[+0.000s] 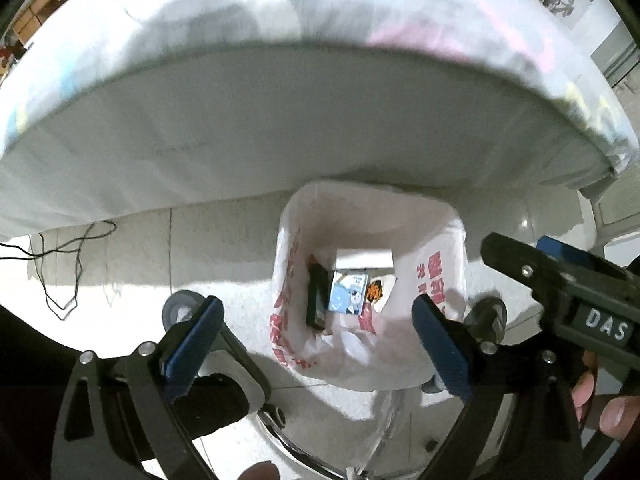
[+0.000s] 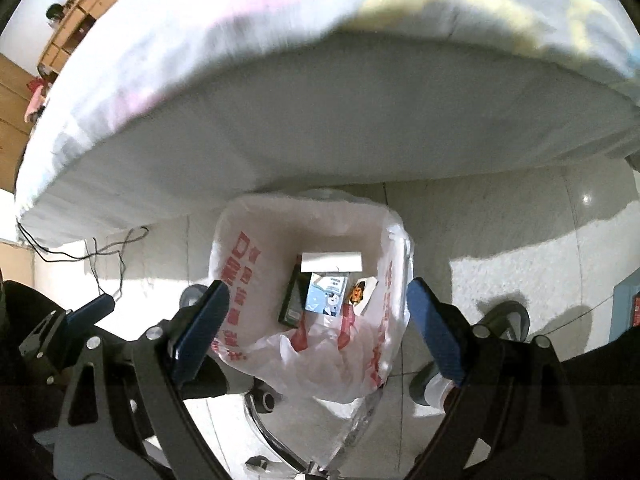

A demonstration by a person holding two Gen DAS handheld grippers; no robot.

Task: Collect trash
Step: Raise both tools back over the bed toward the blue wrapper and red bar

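A bin lined with a white plastic bag with red print point(image 1: 436, 280) point(image 2: 240, 264) stands on the floor below both grippers. Inside lie a dark box point(image 1: 317, 298) point(image 2: 293, 300), a light blue carton point(image 1: 348, 292) point(image 2: 326, 294), a white box point(image 1: 364, 258) point(image 2: 331, 262) and a small orange wrapper point(image 1: 375, 290) point(image 2: 357, 293). My left gripper point(image 1: 318, 338) hangs open above the bag, nothing between its blue pads point(image 1: 192, 344). My right gripper point(image 2: 318, 330) is also open and empty above the bag; it shows at the right of the left wrist view point(image 1: 560, 268).
A bed with a white sheet point(image 1: 280, 120) point(image 2: 340, 120) overhangs the far side of the bin. A black cable point(image 1: 60, 268) point(image 2: 104, 256) trails on the tiled floor at the left. Chair castors point(image 1: 180, 306) point(image 2: 508, 316) and a chrome base point(image 2: 280, 432) sit below. A hand point(image 1: 600, 396) grips the right tool.
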